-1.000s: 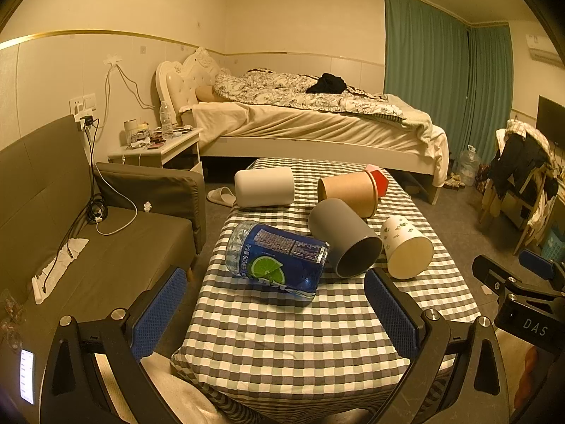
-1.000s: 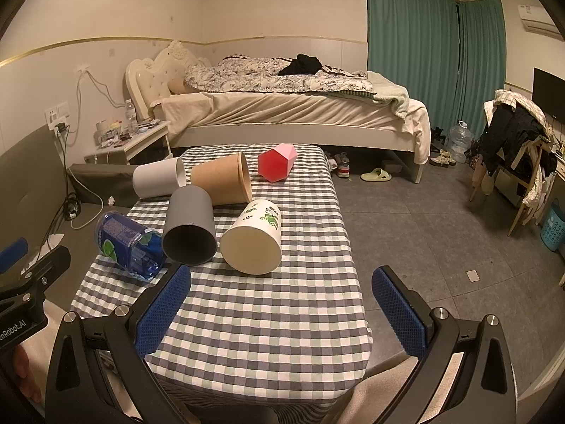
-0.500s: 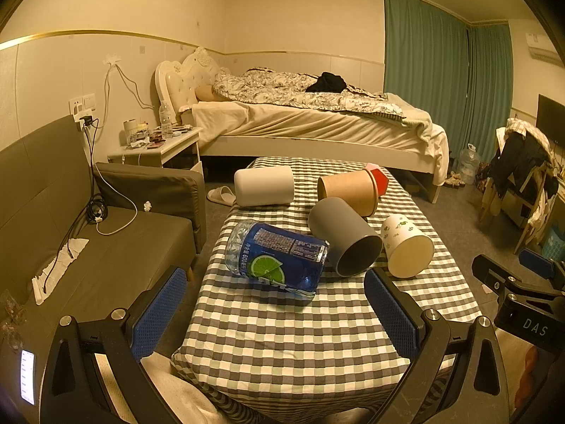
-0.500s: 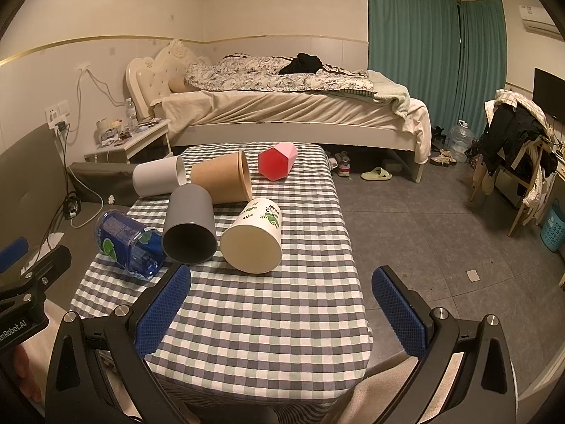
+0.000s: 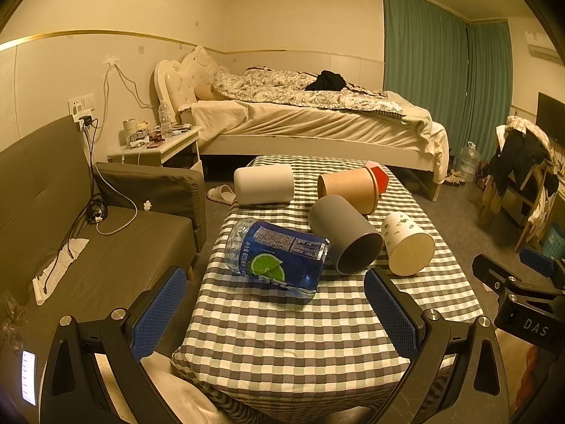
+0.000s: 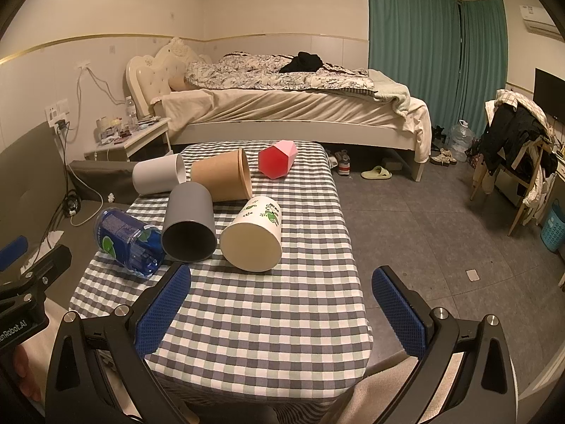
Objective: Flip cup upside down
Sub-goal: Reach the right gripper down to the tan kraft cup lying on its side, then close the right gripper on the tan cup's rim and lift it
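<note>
Several cups lie on their sides on the checked table (image 5: 282, 332): a blue clear cup with a lime label (image 5: 277, 258) (image 6: 125, 243), a grey cup (image 5: 344, 238) (image 6: 190, 219), a cream cup with green leaves (image 5: 408, 243) (image 6: 256, 233), a brown paper cup (image 5: 349, 187) (image 6: 222, 175), a white cup (image 5: 265, 183) (image 6: 159, 173) and a red faceted cup (image 6: 277, 159). My left gripper (image 5: 275, 314) is open and empty, near the table's front edge, before the blue cup. My right gripper (image 6: 280, 314) is open and empty, short of the cream cup.
A grey sofa (image 5: 106, 247) stands left of the table, with a cable on it. A bed (image 5: 310, 120) and a nightstand (image 5: 159, 145) stand behind the table. A chair with clothes (image 6: 515, 145) is at the right. Open floor (image 6: 441, 229) lies right of the table.
</note>
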The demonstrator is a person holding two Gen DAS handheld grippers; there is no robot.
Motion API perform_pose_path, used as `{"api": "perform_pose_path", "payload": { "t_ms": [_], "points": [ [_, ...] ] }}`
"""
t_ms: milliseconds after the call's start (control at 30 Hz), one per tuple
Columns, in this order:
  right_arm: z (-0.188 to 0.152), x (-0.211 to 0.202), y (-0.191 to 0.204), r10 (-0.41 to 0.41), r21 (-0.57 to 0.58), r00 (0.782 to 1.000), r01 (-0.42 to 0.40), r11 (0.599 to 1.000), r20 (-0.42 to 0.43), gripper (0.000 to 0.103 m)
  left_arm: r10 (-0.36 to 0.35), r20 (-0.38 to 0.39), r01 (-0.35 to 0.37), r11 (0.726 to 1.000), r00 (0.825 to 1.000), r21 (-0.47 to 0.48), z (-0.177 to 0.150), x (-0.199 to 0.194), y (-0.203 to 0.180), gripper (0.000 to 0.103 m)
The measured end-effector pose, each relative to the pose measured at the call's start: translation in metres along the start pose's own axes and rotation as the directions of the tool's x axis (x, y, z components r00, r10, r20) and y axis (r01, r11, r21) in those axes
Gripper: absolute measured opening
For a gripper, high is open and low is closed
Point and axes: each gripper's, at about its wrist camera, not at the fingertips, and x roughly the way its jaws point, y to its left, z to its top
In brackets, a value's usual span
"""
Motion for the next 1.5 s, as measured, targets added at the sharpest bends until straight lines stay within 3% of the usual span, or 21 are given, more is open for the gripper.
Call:
{"api": "perform_pose_path", "payload": {
  "t_ms": [200, 333, 533, 633, 833, 1000, 1200, 1267, 1367, 1500],
  "points": [
    [0.001, 0.000, 0.001, 0.019, -0.023, 1.000, -0.020, 1.000, -0.017, 0.103, 0.001, -0.038, -0.001, 1.000, 0.999, -0.015, -0.003, 0.007, 0.006, 0.103],
    [0.015, 0.005, -0.002, 0.090, -0.039, 0.994, -0.093, 0.995, -0.061, 0.103, -0.002, -0.117, -0.003, 0.999, 0.993, -0.046, 0.002, 0.017, 0.013, 0.103],
    [0.062, 0.029, 0.011, 0.145, -0.258, 0.981, -0.174, 0.950, -0.129, 0.103, 0.050, -0.173, -0.063, 0.996, 0.984, -0.070, 0.021, 0.041, 0.025, 0.103],
    [0.094, 0.047, 0.025, 0.154, -0.412, 0.976, -0.204, 0.888, -0.152, 0.103, 0.075, -0.172, -0.091, 0.992, 0.982, -0.088, 0.040, 0.052, 0.033, 0.103],
    [0.141, 0.102, 0.061, 0.145, -0.651, 0.962, -0.265, 0.711, -0.234, 0.103, 0.119, -0.187, -0.139, 0.986, 0.975, -0.095, 0.069, 0.093, 0.043, 0.103],
    [0.148, 0.164, 0.091, 0.063, -0.775, 0.942, -0.309, 0.552, -0.331, 0.103, 0.134, -0.228, -0.161, 0.981, 0.964, -0.104, 0.078, 0.129, 0.055, 0.103],
    [0.133, 0.215, 0.120, 0.011, -0.849, 0.915, -0.378, 0.369, -0.403, 0.101, 0.140, -0.281, -0.179, 0.977, 0.949, -0.119, 0.080, 0.167, 0.065, 0.103],
    [0.131, 0.230, 0.124, -0.002, -0.852, 0.907, -0.395, 0.342, -0.422, 0.101, 0.137, -0.294, -0.180, 0.976, 0.946, -0.122, 0.079, 0.176, 0.066, 0.103],
    [0.130, 0.251, 0.125, -0.022, -0.835, 0.881, -0.440, 0.331, -0.473, 0.101, 0.136, -0.311, -0.180, 0.976, 0.941, -0.118, 0.076, 0.187, 0.067, 0.103],
    [0.124, 0.266, 0.127, -0.041, -0.835, 0.869, -0.459, 0.302, -0.493, 0.096, 0.134, -0.332, -0.182, 0.976, 0.934, -0.119, 0.071, 0.196, 0.067, 0.103]
  ]
}}
